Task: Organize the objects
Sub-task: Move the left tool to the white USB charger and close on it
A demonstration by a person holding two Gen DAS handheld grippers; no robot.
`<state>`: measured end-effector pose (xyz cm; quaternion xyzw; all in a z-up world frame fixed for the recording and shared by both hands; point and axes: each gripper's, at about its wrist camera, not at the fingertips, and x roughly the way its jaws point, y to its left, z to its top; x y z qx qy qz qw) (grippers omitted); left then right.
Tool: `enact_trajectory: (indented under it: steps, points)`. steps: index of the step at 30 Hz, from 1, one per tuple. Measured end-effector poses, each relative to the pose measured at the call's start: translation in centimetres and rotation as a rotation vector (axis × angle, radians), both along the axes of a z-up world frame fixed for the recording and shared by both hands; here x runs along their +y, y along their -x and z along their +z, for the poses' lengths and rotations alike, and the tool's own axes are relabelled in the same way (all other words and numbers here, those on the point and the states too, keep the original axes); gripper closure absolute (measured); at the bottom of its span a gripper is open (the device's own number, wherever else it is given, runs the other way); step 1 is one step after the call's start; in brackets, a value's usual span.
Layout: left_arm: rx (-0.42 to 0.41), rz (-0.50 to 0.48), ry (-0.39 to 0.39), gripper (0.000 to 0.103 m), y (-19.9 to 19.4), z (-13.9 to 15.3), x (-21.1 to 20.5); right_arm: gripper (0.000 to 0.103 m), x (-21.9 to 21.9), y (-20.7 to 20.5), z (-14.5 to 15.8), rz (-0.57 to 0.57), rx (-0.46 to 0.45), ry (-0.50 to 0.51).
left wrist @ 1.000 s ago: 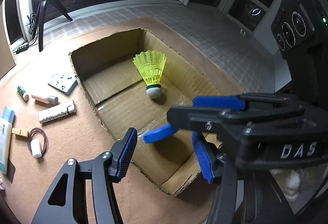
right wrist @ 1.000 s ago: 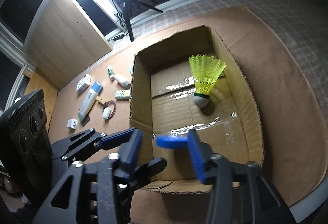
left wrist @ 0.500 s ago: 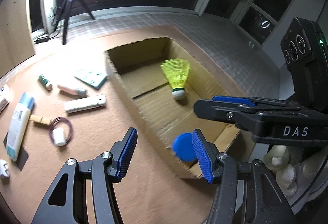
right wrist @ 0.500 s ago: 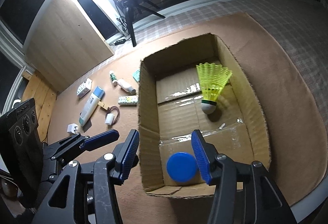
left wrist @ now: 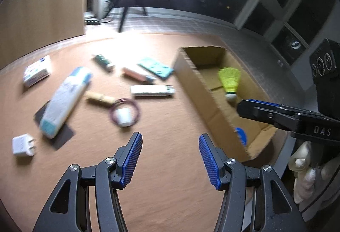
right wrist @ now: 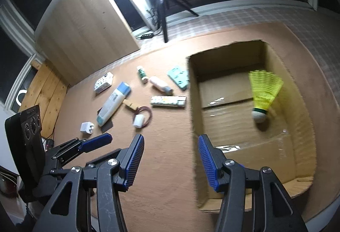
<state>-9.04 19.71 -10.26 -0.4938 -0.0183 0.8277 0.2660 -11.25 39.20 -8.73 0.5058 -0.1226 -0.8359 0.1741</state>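
Both tools, left [left wrist: 170,156] and right [right wrist: 170,157], now hang wide and empty; blue disc [left wrist: 241,135] dropped into box [left wrist: 204,92].

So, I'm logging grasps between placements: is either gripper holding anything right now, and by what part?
Nothing is held. The left gripper and right gripper both stand open over the mat with nothing between their pads.

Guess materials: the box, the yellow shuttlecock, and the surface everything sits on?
Box: corrugated cardboard, matte brown, ragged cut rims, glossy clear tape on its floor seams.
Shuttlecock: skirt looks like translucent moulded plastic, ribbed; white rounded base, perhaps foam or cork, can't tell.
Surface: brown, matte, finely textured, probably carpet or felt.
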Motion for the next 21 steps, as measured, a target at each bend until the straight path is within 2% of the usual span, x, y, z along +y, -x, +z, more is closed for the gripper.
enact_trajectory:
  steps: [10,21]
  points:
    - [-0.027,0.178,0.027,0.042,1.3,-1.0,-9.8,0.054,-5.9,1.4,-1.1,0.081,-0.026,-0.012]
    - [-0.043,0.308,0.062,0.037,2.5,-2.5,-17.4,0.054,-11.1,6.2,-5.6,0.14,-0.148,-0.045]
